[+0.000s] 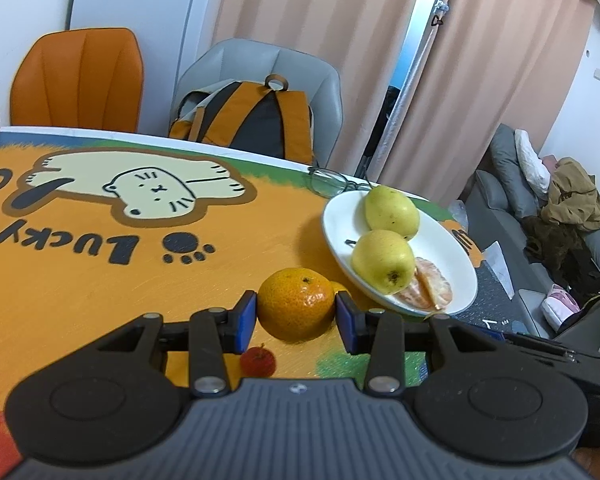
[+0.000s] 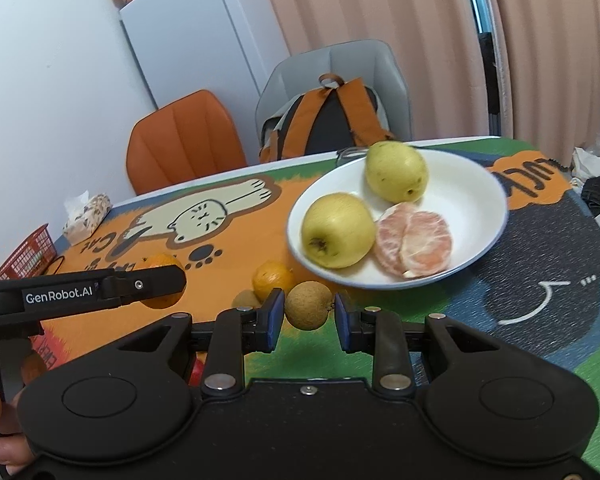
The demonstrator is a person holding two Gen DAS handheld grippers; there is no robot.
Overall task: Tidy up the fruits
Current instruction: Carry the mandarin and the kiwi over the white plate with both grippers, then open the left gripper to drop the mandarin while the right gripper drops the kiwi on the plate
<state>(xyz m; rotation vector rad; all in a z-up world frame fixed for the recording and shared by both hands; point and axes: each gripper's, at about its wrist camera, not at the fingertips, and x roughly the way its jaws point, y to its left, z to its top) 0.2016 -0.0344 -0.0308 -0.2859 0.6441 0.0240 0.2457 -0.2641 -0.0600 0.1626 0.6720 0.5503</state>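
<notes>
Orange mandarin (image 1: 296, 304) sitting clamped in left gripper (image 1: 296, 318); brown longan (image 2: 309, 305) sitting pinched in right gripper (image 2: 309, 312). White plate (image 2: 480, 184) lying just ahead, nearer the right gripper.

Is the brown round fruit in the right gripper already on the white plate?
No, the small brown fruit is held between the right gripper's jaws, in front of the white plate.

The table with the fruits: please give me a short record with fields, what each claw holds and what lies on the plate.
left claw: shut on a whole orange
right claw: shut on a small brown fruit
plate: white, holds two yellow-green pears and a peeled orange
loose on the table: a small orange
</notes>
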